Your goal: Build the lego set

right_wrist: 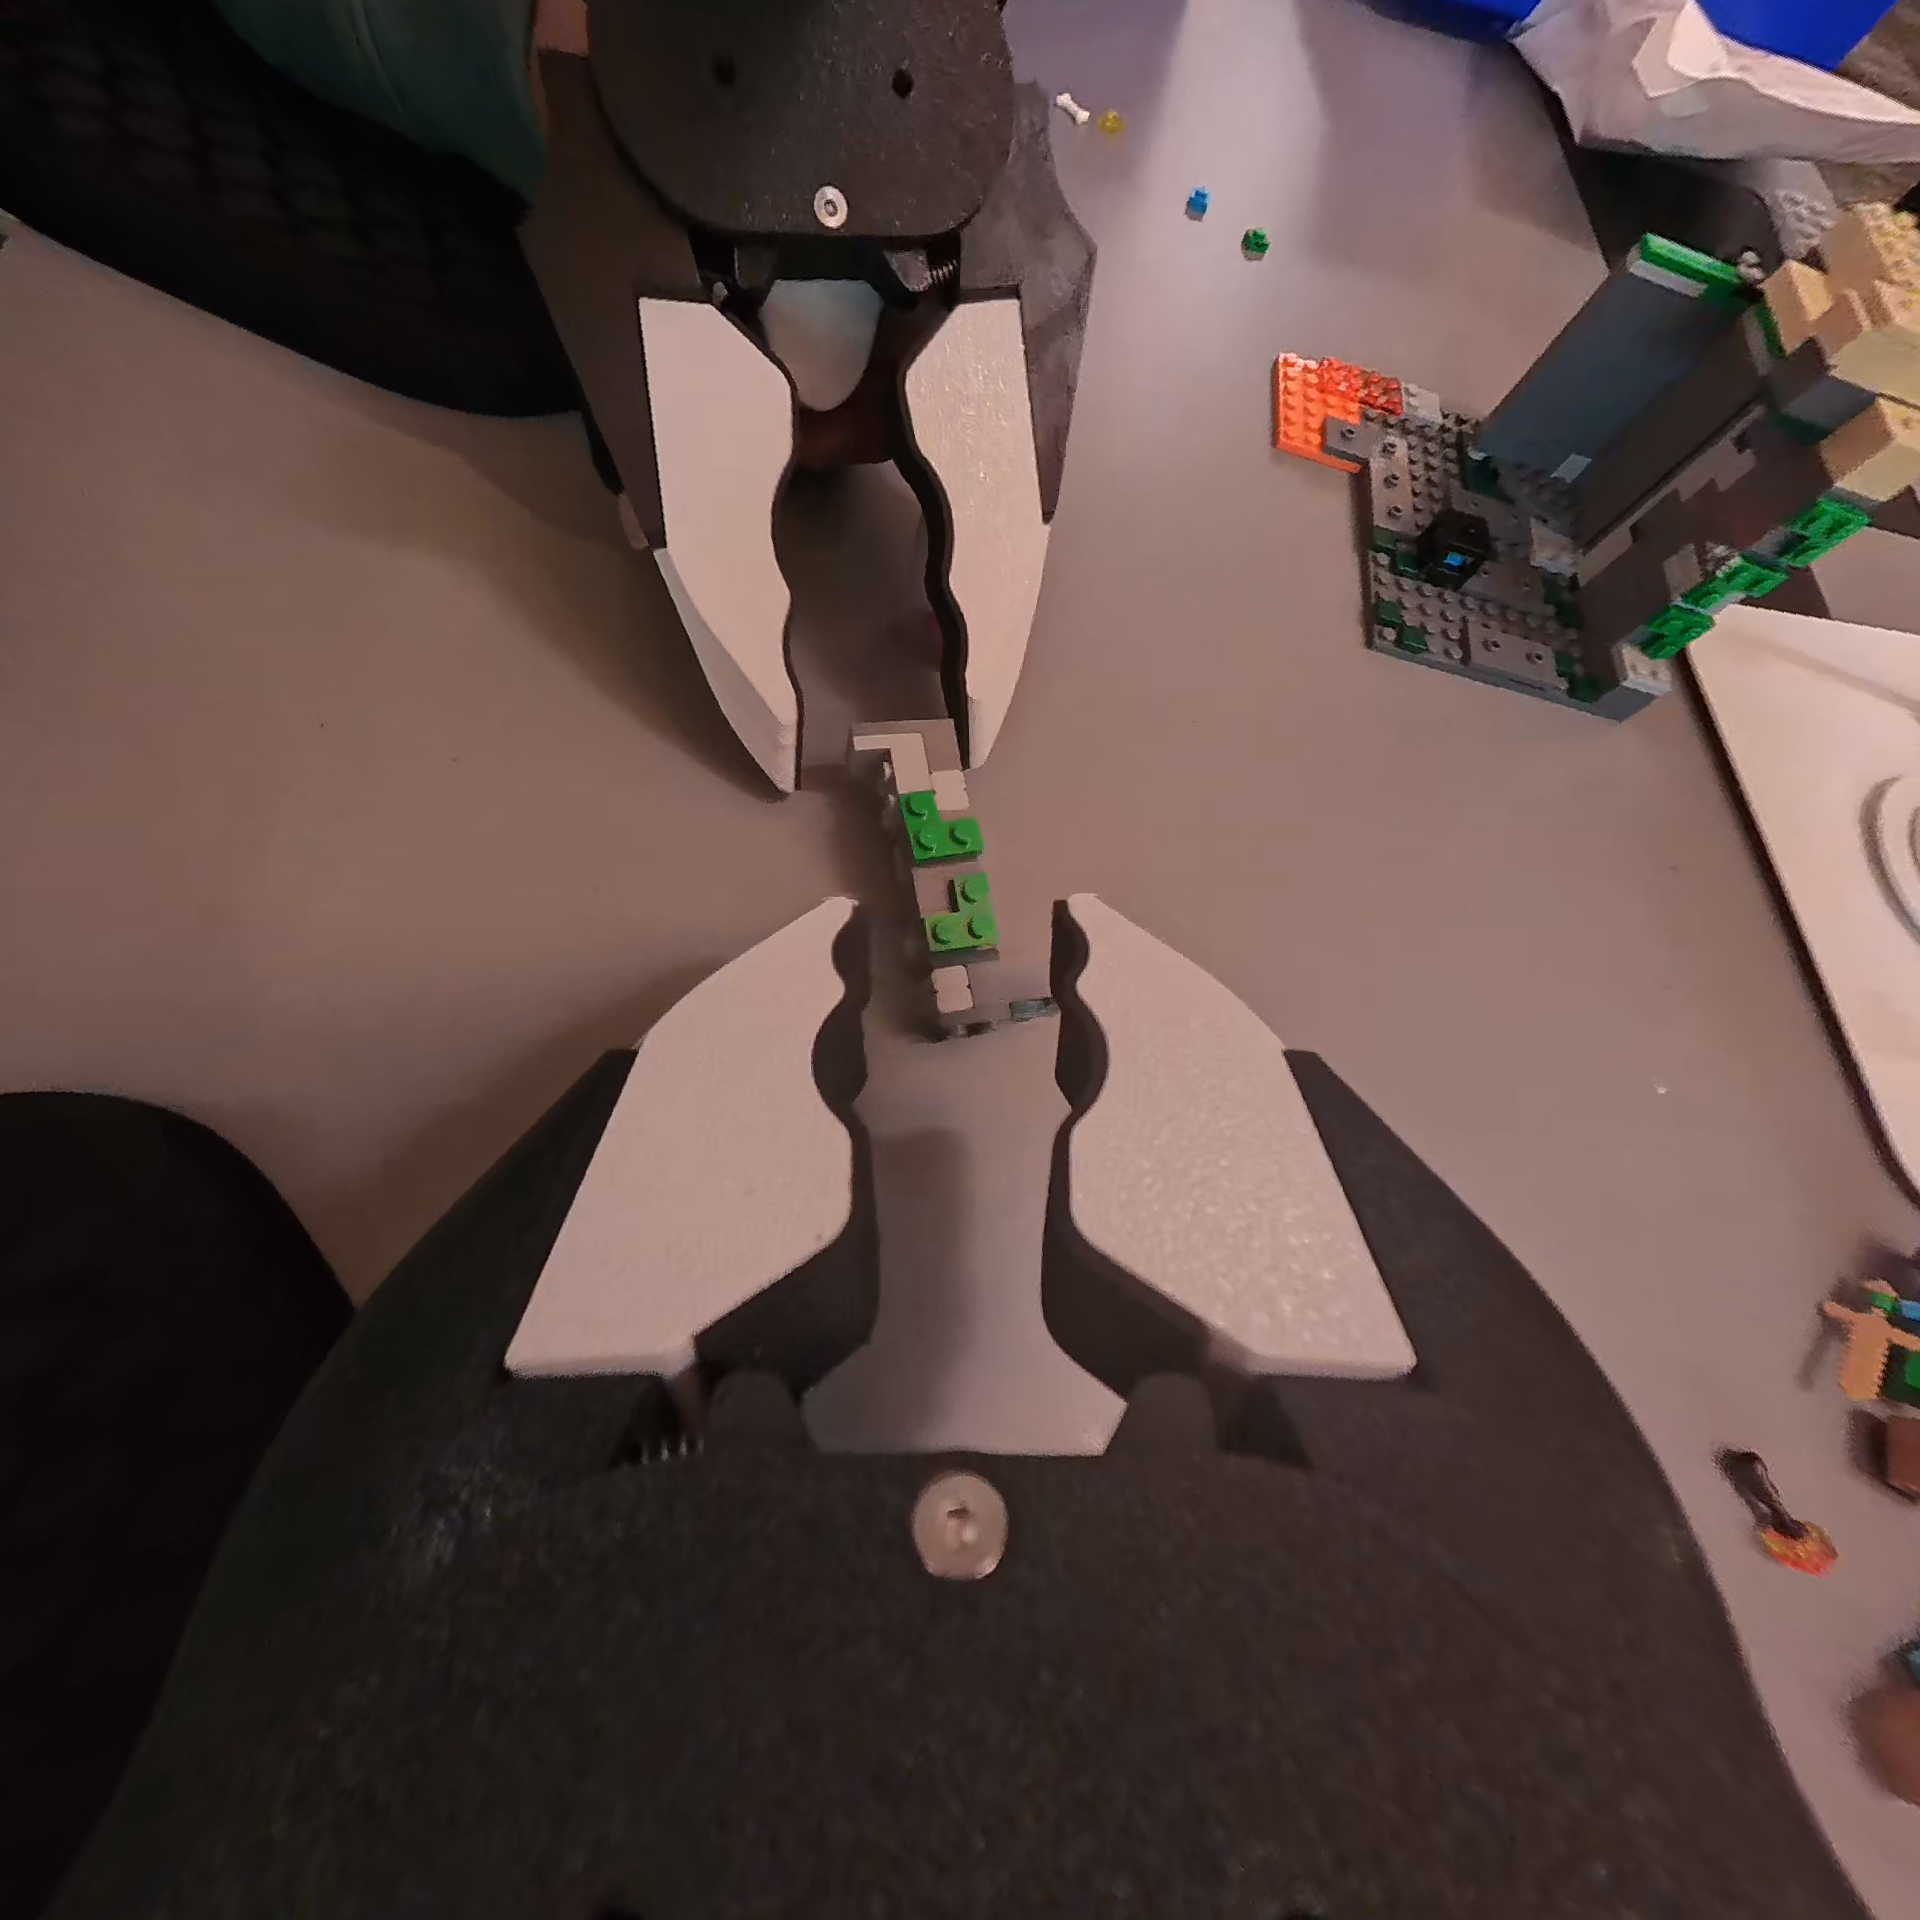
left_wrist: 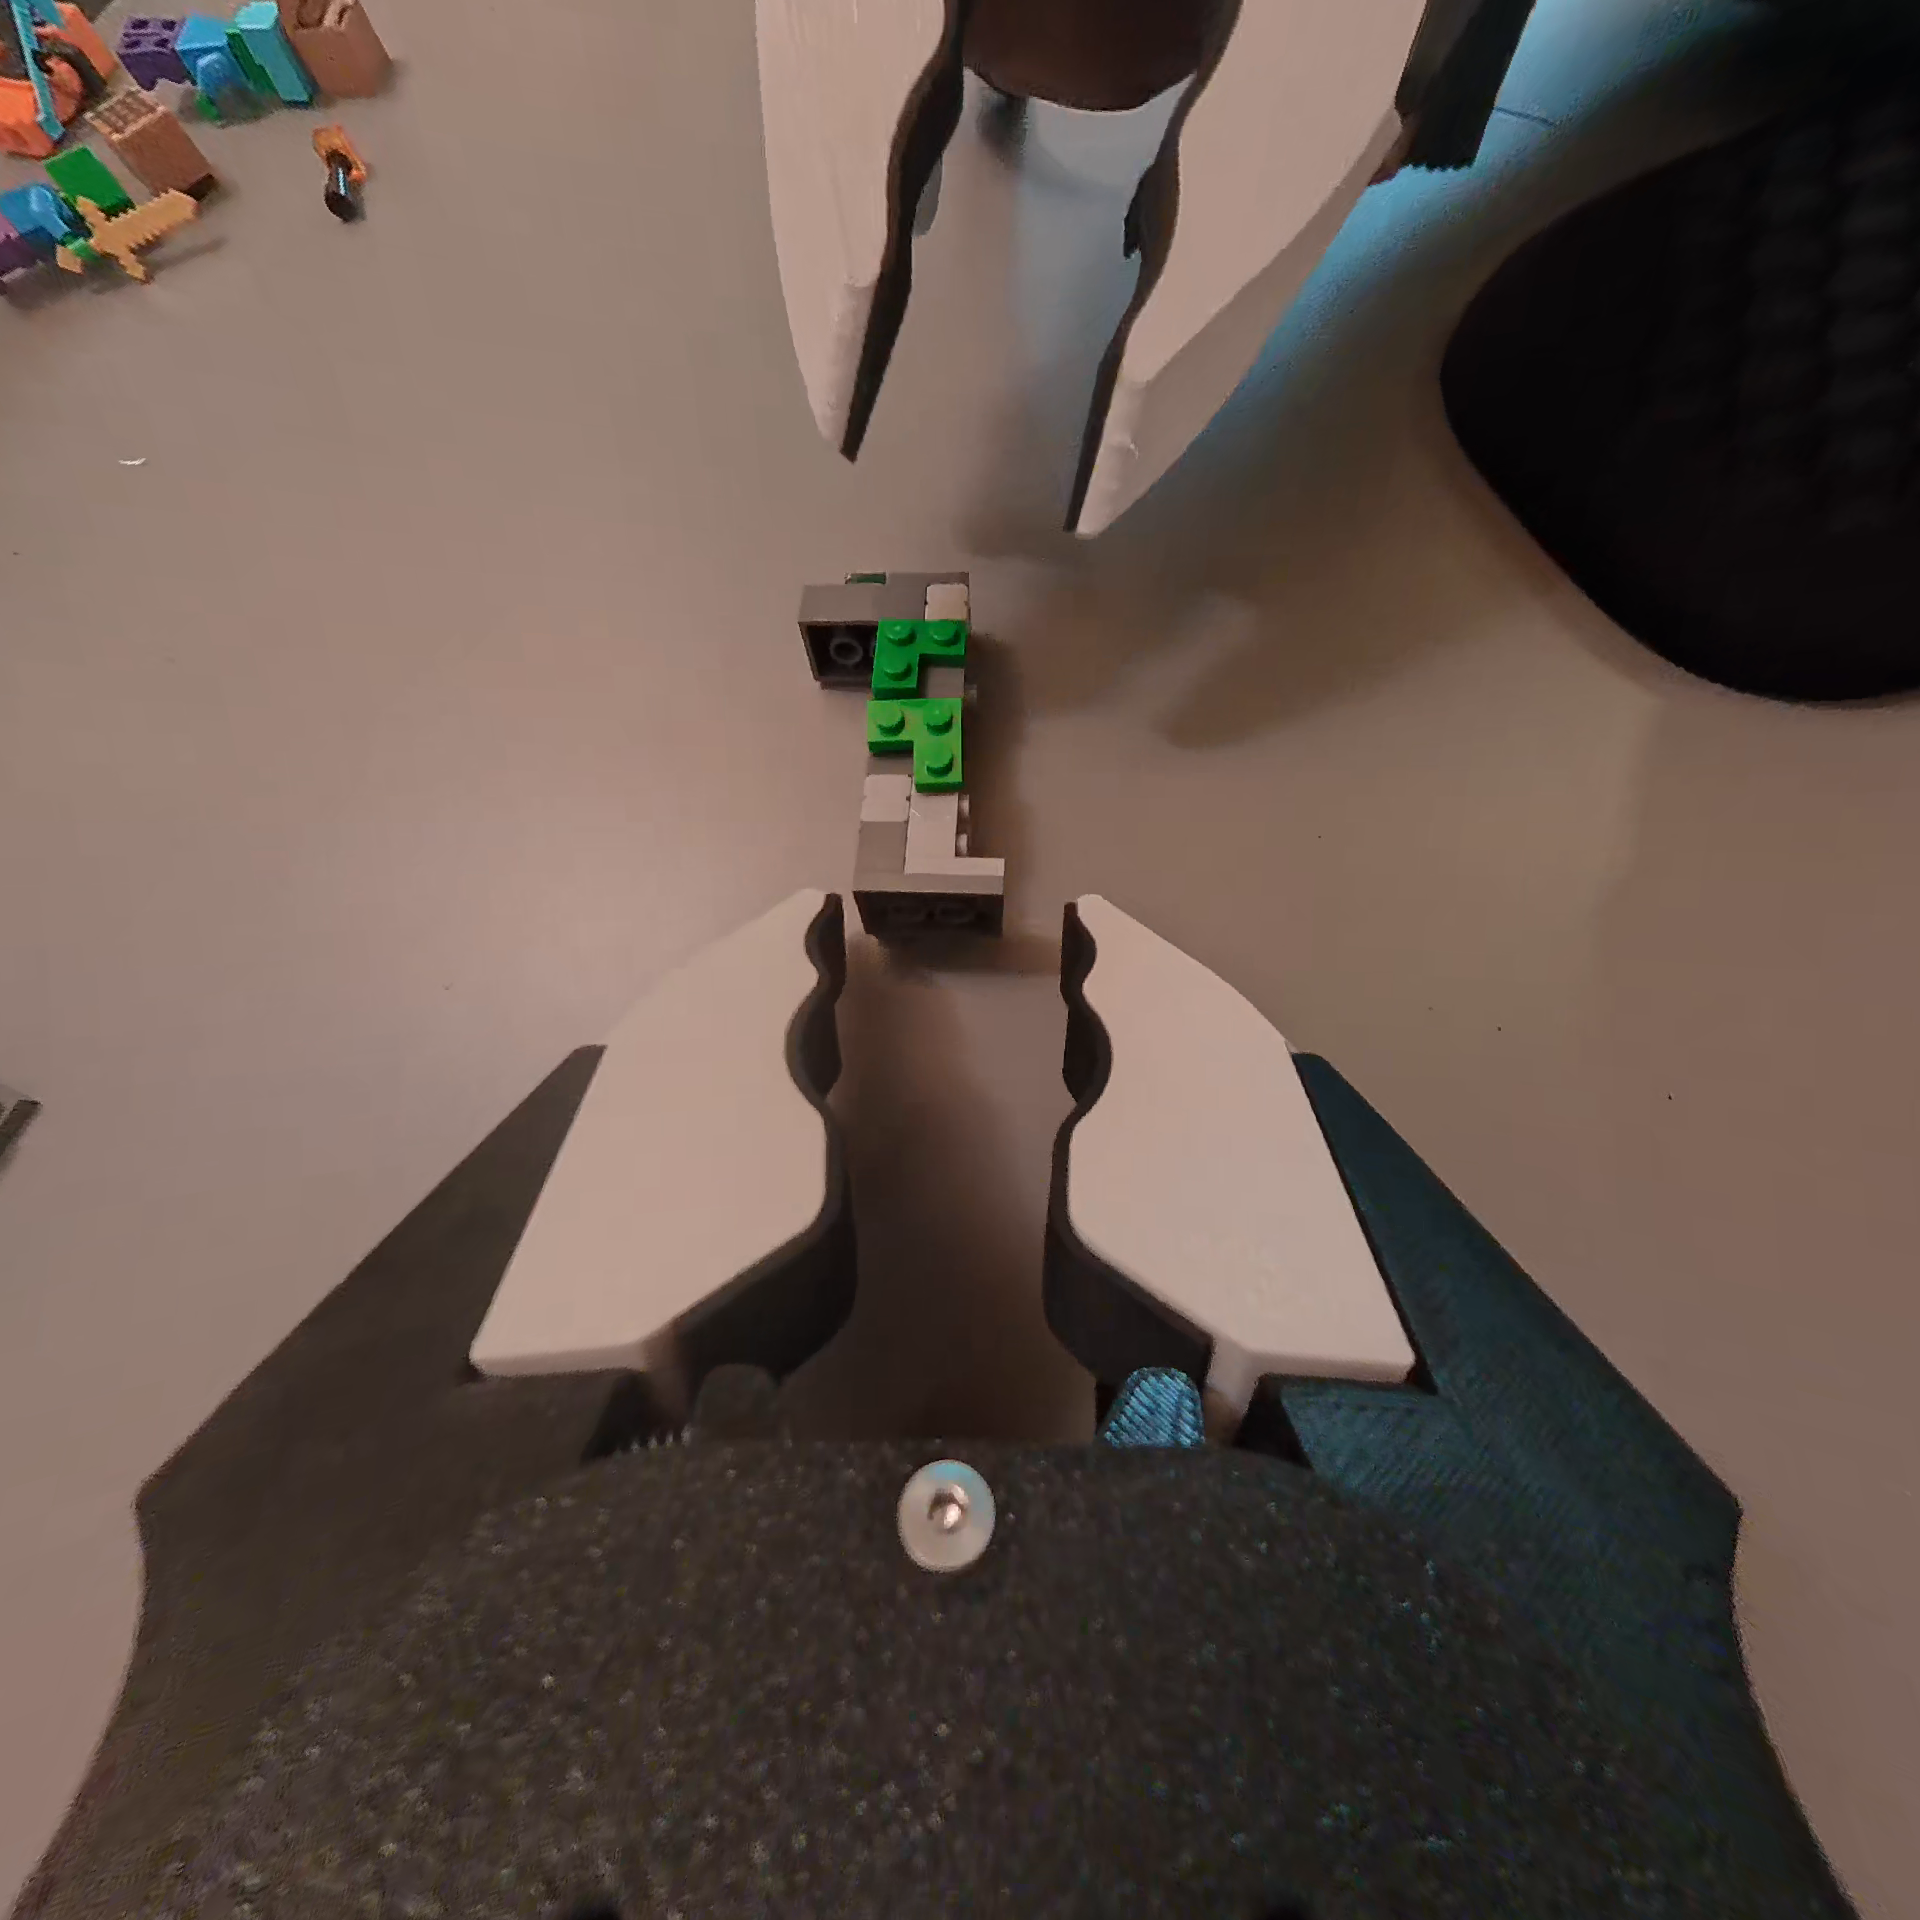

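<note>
The left gripper (left_wrist: 948,914) is spread wide, holding nothing, its tips flanking the near end of the strip (left_wrist: 920,748) — a narrow grey sub-assembly with 2 green corner plates, lying flat on the table (left_wrist: 416,727). Its long axis runs straight from one gripper to the other. The right gripper (right_wrist: 956,914), also agape and empty, straddles the opposite end. Farther off stands the main build (right_wrist: 1579,520).

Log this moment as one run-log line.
left gripper: open, at near end of grey-green brick strip | right gripper: open, straddling opposite end | strip: flat on table
</note>
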The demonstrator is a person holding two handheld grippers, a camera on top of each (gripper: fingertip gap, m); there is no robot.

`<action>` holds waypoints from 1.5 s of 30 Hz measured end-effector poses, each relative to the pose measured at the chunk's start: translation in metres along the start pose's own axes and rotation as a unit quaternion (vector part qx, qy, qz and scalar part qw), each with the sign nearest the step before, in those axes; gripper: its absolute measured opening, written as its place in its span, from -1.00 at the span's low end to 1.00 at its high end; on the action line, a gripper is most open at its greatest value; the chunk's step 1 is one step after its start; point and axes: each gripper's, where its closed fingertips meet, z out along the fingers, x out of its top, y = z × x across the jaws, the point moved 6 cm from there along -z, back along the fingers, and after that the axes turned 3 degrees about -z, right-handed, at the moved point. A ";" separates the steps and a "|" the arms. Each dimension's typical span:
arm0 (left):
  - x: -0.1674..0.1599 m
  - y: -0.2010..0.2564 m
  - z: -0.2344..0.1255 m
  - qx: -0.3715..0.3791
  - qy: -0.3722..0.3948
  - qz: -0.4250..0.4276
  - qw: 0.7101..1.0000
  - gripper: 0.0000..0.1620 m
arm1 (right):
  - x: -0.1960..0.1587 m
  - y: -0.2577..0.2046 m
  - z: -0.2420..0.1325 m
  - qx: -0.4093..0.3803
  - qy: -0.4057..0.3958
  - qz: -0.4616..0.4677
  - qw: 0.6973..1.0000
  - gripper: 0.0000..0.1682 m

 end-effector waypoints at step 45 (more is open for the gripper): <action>0.003 0.006 0.004 0.008 -0.001 0.017 1.000 -0.68 | 0.005 0.000 0.021 -0.012 0.000 0.039 0.999 -1.00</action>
